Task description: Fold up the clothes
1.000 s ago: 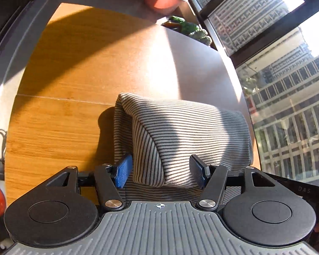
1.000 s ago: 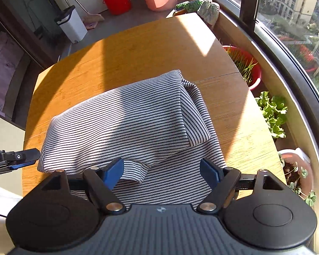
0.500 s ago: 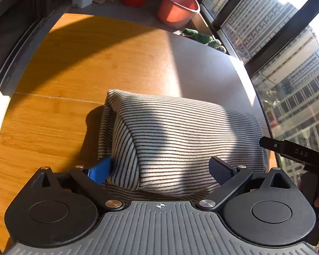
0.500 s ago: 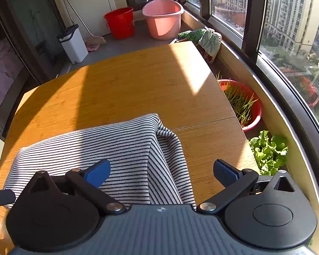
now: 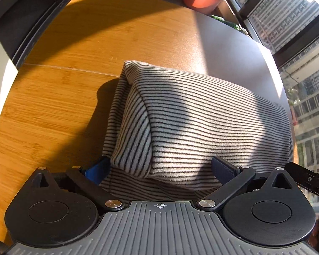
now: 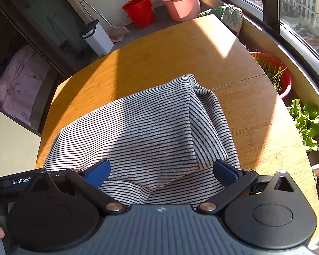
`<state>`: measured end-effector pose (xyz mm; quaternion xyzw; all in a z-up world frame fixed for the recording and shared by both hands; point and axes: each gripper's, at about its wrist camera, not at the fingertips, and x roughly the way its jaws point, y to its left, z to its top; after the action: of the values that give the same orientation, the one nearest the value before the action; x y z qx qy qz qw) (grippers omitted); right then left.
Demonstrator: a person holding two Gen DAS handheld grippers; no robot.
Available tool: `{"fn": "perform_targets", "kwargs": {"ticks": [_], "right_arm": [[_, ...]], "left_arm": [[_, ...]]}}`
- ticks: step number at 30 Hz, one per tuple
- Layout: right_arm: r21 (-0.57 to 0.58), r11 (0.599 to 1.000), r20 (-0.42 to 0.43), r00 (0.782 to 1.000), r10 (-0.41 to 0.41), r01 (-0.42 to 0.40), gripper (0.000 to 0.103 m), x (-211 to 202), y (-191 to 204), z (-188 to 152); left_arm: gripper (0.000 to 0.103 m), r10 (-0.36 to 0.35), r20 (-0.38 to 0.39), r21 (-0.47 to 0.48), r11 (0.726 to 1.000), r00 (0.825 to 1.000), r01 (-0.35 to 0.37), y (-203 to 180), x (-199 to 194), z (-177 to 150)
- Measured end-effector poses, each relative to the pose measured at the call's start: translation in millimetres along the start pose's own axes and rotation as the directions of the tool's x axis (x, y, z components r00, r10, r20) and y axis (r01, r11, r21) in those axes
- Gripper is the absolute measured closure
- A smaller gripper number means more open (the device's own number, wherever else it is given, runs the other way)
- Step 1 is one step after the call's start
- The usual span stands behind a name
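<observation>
A grey-and-black striped garment [image 5: 202, 123] lies folded into a thick rectangle on the wooden table [image 5: 53, 106]. My left gripper [image 5: 159, 162] hangs over its near edge with the jaws still opening. The fold sits between the blue pads [image 5: 95, 167] and neither pad presses on it. In the right wrist view the same garment [image 6: 148, 127] fills the middle of the table [image 6: 159, 59]. My right gripper [image 6: 161, 163] stands open and wide over the near right corner of the fold, its pads [image 6: 225, 172] clear of the cloth.
A pink basin [image 6: 180, 2], a red bucket [image 6: 140, 10] and a white bin [image 6: 97, 38] stand on the floor beyond the table. Potted plants [image 6: 306, 121] line the window at the right. The other gripper shows at a frame edge [image 5: 306, 180], [image 6: 17, 180].
Both pairs of jaws have spread wider and let the cloth go. Both grippers have sunk closer to the folded garment, which lies still.
</observation>
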<state>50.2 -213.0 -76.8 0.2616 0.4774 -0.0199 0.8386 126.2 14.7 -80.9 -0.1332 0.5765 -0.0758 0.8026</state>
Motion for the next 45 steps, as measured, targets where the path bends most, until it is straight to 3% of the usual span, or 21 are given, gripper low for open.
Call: {"fn": "perform_targets", "kwargs": {"ticks": [2,4,8,10,13,15,18,21,22,23,24,25,26,27,30,38,45], "right_arm": [[0.16,0.986,-0.014,0.999,0.043,-0.041,0.0,-5,-14,-5],[0.272,0.96,-0.041,0.995,0.089,-0.074,0.004,-3,-26,-8],[0.361,0.928,-0.084,0.988,0.132,-0.093,0.055,6,-39,-11],[0.389,0.917,-0.1,0.986,0.137,-0.088,0.056,11,-44,-12],[0.277,0.961,-0.081,0.996,0.039,-0.015,0.055,20,-34,-10],[0.232,0.973,-0.065,0.998,0.002,0.013,0.048,25,-30,-8],[0.231,0.973,-0.039,0.999,0.003,0.006,0.038,33,-26,-5],[0.245,0.969,-0.01,1.0,0.001,0.002,0.036,40,-24,2],[0.229,0.973,-0.009,1.0,-0.011,0.012,0.038,43,-21,6],[0.21,0.977,-0.007,1.0,-0.023,0.024,0.05,45,-18,11],[0.182,0.983,-0.01,0.999,-0.037,0.038,0.068,46,-16,16],[0.165,0.986,-0.008,0.999,-0.034,0.035,0.077,46,-13,20],[0.149,0.988,-0.006,1.0,-0.03,0.03,0.085,45,-10,24],[0.137,0.99,0.009,1.0,-0.023,0.022,0.086,41,-8,26],[0.076,0.997,0.056,0.998,0.008,-0.013,0.092,23,4,33],[0.01,0.995,0.094,0.991,0.094,-0.096,0.096,-33,15,34],[0.045,0.993,0.026,0.994,0.11,-0.111,0.096,-54,0,7]], "left_arm": [[0.0,-0.012,-0.012,-0.022,1.0,1.0,0.012,4,0,-3],[0.0,-0.036,0.023,-0.022,0.999,0.999,0.036,8,-9,-4],[0.0,-0.138,0.115,-0.023,0.99,0.984,0.142,16,-35,-2],[0.0,-0.15,0.073,-0.035,0.988,0.986,0.153,19,-31,0],[0.0,-0.138,-0.007,-0.072,0.988,0.99,0.137,20,-12,2],[0.0,-0.16,-0.033,-0.08,0.984,0.987,0.157,20,-2,1],[0.002,-0.168,-0.021,-0.053,0.985,0.986,0.167,14,4,2],[0.01,-0.138,0.013,-0.032,0.99,0.99,0.138,8,9,8],[0.016,-0.126,0.026,-0.025,0.992,0.992,0.126,6,10,10],[0.02,-0.115,0.035,-0.013,0.993,0.993,0.116,4,9,14],[0.026,-0.106,0.046,-0.003,0.994,0.993,0.106,3,7,17],[0.03,-0.097,0.057,0.008,0.995,0.994,0.097,2,5,20],[0.045,-0.097,0.067,0.023,0.995,0.993,0.096,2,2,23],[0.059,-0.11,0.07,0.037,0.993,0.991,0.108,2,-3,24],[0.064,-0.144,0.081,0.07,0.988,0.986,0.138,0,-16,25],[0.066,-0.223,0.097,0.089,0.973,0.97,0.215,-8,-60,7],[0.066,-0.221,0.039,0.081,0.973,0.975,0.217,1,-68,-32]]}}
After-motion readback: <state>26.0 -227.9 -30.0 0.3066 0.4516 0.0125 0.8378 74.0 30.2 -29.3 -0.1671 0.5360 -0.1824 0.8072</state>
